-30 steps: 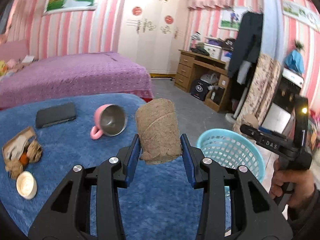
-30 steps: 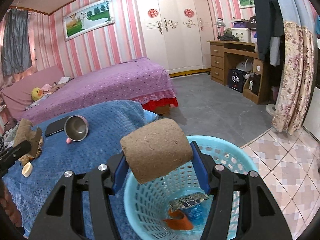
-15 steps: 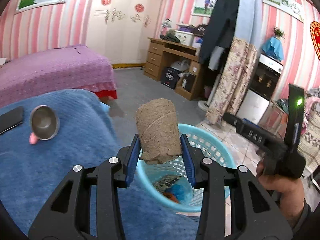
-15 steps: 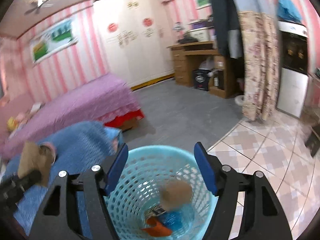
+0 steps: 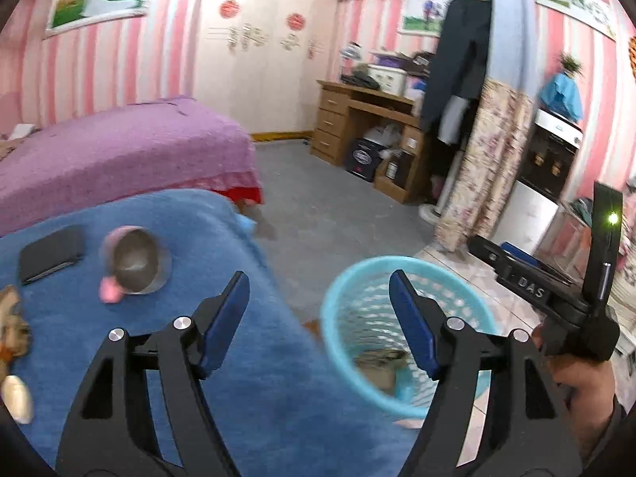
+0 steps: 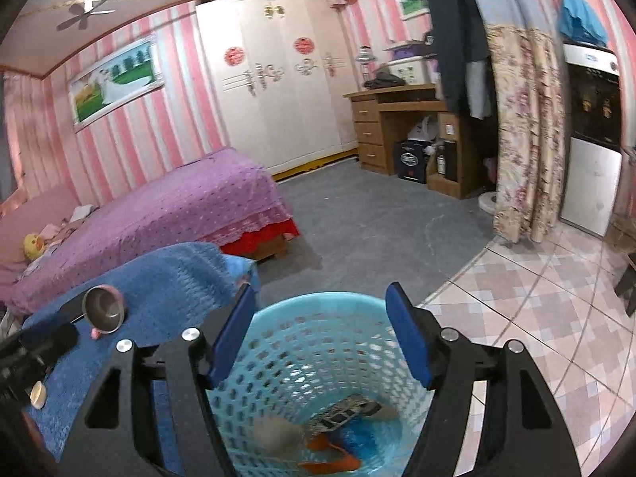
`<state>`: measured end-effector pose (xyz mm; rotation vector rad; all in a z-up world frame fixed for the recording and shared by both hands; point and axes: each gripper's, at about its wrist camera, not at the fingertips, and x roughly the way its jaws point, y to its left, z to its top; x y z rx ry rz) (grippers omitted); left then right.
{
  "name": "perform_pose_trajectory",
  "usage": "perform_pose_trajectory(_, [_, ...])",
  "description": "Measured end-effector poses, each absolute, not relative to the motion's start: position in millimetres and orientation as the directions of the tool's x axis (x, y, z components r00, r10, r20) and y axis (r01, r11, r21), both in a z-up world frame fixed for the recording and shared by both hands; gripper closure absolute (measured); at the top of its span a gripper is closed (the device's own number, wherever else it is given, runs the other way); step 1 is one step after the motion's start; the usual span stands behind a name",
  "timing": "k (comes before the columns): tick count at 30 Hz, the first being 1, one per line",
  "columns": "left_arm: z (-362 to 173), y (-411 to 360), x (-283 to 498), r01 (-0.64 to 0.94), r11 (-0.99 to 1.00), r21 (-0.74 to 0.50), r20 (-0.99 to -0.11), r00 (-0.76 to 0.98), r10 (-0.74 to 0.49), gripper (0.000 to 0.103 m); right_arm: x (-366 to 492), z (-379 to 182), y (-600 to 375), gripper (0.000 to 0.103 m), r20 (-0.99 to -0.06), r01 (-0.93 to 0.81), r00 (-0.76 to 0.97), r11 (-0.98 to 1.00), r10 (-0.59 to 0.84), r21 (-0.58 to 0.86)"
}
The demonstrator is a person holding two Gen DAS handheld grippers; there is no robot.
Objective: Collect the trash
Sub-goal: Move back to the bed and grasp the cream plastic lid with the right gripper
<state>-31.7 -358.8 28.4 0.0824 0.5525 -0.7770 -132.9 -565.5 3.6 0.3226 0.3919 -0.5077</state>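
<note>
A light blue plastic basket stands on the floor beside the blue-covered table. It holds brown rolls, an orange scrap and a blue wrapper. My right gripper is open and empty just above the basket's rim. My left gripper is open and empty over the table's right edge, with the basket to its right. Brown trash bits and a small round cream piece lie on the table at far left.
A pink cup with a metal inside lies on its side on the table, next to a black wallet. A purple bed stands behind. A wooden desk, floral curtain and white wardrobe line the far walls.
Both grippers opened and let go of their brown rolls, which now lie in the basket. The left gripper swung right to the basket and has drawn back over the table edge.
</note>
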Motion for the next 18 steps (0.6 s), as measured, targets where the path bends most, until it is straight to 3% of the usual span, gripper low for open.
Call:
perform_pose_trajectory(9, [30, -181, 13, 0.399, 0.911, -0.104, -0.491, 0.776, -0.396, 0.030, -85, 12, -472, 0.035, -0.441, 0.298, 0.876, 0.939, -0.196, 0.175])
perform_pose_trajectory(13, [13, -105, 28, 0.250, 0.952, -0.179, -0.523, 0.795, -0.307, 0.030, -59, 10, -417, 0.035, -0.461, 0.194, 0.882, 0.967, -0.100, 0.163])
perform_pose_trajectory(18, [-4, -47, 31, 0.139, 0.982, -0.127, -0.557, 0.809, -0.187, 0.030, -30, 5, -348, 0.035, -0.486, 0.071, 0.874, 0.988, 0.006, 0.140])
